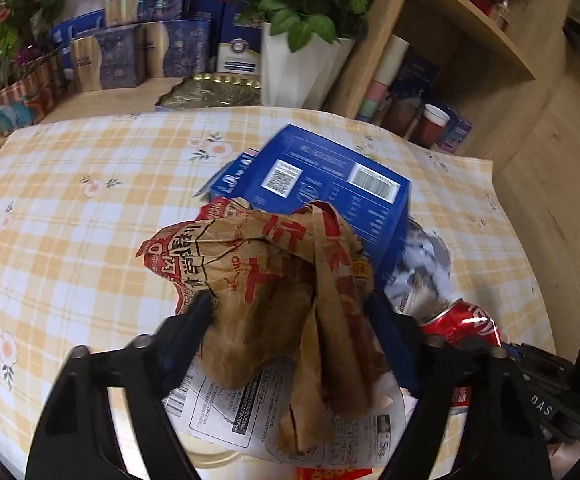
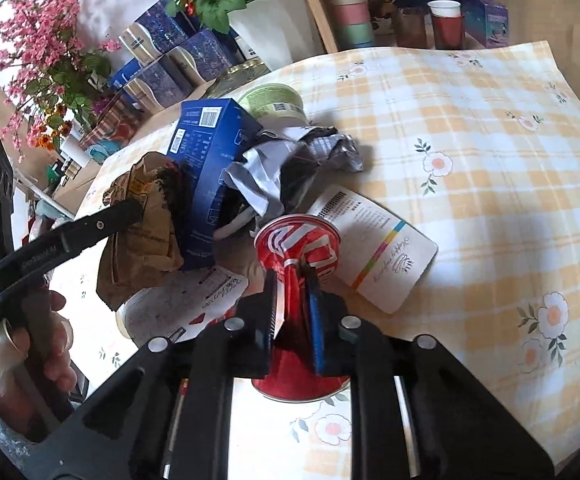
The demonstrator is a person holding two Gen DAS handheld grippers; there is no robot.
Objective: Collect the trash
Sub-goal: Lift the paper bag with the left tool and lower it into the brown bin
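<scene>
Checked yellow cloth covers the tabletop point(image 2: 490, 128), with the trash heaped toward its left edge. We have the left gripper point(image 1: 290, 304) spread around the crumpled brown paper bag point(image 1: 273, 288), pads not clearly pressing; we should close low on its bulk. Rightward, the right gripper point(image 2: 292, 276) pinches the crushed red can point(image 2: 298, 248). The blue box point(image 2: 209, 168) hides whatever lies behind it.

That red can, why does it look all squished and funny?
The red can is crushed: its wall is dented and folded inward, and the right gripper pinches the fold. Beside it lie a crumpled brown paper bag between the left gripper fingers, and a blue box tipped on the pile.
</scene>
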